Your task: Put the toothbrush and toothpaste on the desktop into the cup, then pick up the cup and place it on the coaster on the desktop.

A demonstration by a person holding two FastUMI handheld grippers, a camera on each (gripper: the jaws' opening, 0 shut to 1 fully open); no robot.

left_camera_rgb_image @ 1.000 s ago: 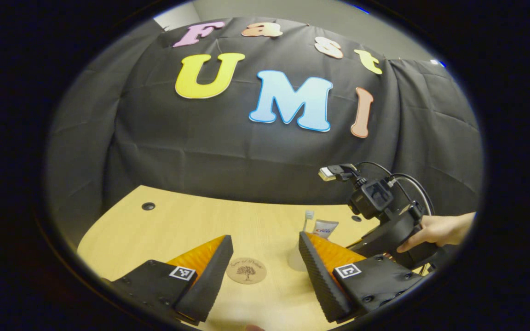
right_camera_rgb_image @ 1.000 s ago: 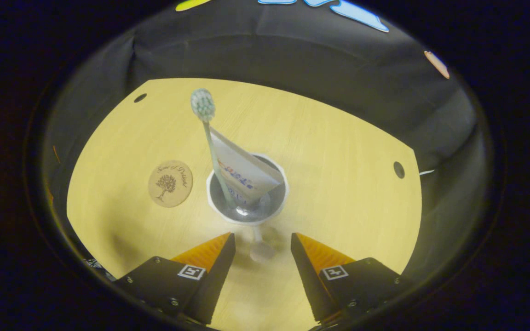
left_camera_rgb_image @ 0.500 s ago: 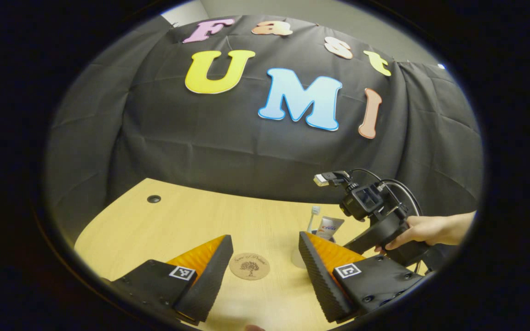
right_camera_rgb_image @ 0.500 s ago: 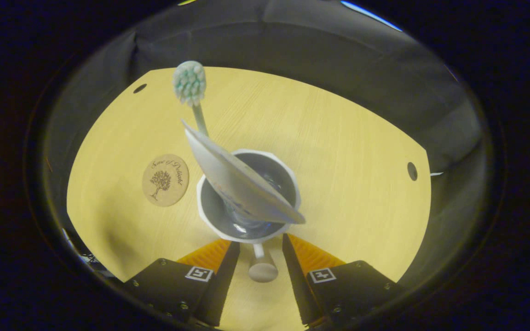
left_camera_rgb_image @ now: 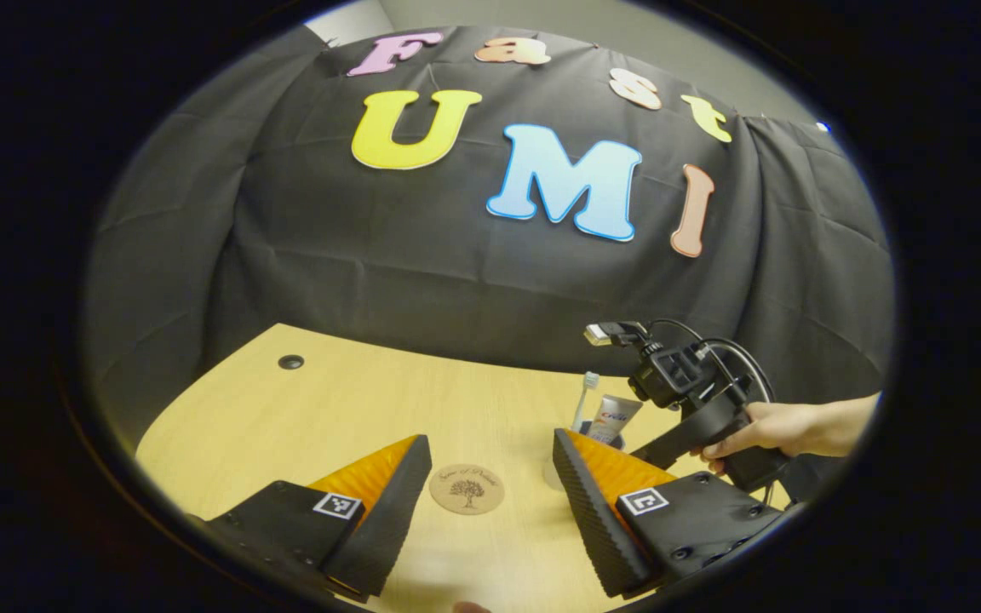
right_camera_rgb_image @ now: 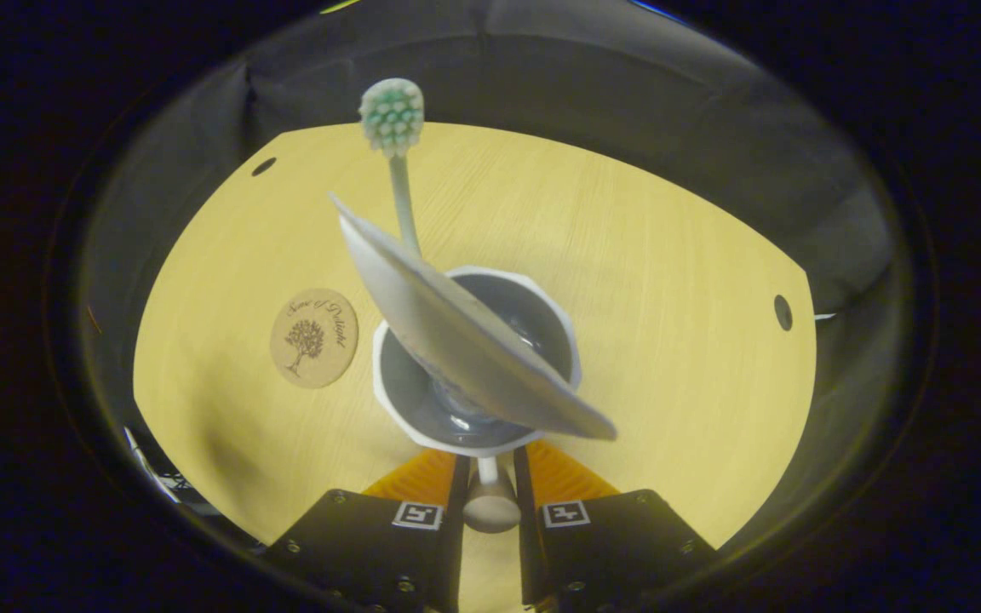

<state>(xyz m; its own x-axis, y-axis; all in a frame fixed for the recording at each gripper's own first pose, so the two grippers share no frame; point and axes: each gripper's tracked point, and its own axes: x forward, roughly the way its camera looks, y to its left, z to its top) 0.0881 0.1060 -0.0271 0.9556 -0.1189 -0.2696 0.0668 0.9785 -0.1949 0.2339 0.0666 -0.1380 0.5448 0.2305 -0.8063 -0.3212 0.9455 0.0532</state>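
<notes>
Right gripper [right_camera_rgb_image: 488, 477] fingers pinch cup [right_camera_rgb_image: 475, 366] handle; white cup holds toothbrush [right_camera_rgb_image: 394, 136], toothpaste [right_camera_rgb_image: 465, 336]; left gripper [left_camera_rgb_image: 490, 502] fingers wide, empty.

Left gripper view: cup [left_camera_rgb_image: 552, 473] mostly hidden behind the left gripper's [left_camera_rgb_image: 490, 502] own finger; only a pale sliver shows. Toothbrush [left_camera_rgb_image: 584, 398] and toothpaste [left_camera_rgb_image: 615, 419] lower ends hidden. Right gripper's [left_camera_rgb_image: 695, 400] fingers hidden.

Right gripper view: toothpaste [right_camera_rgb_image: 465, 340] covers part of the cup [right_camera_rgb_image: 559, 328] interior and the toothbrush [right_camera_rgb_image: 401, 191] handle's lower end. Finger contact on the cup handle [right_camera_rgb_image: 489, 502] cannot be confirmed. Coaster [right_camera_rgb_image: 313, 337] lettering too small to read.
</notes>
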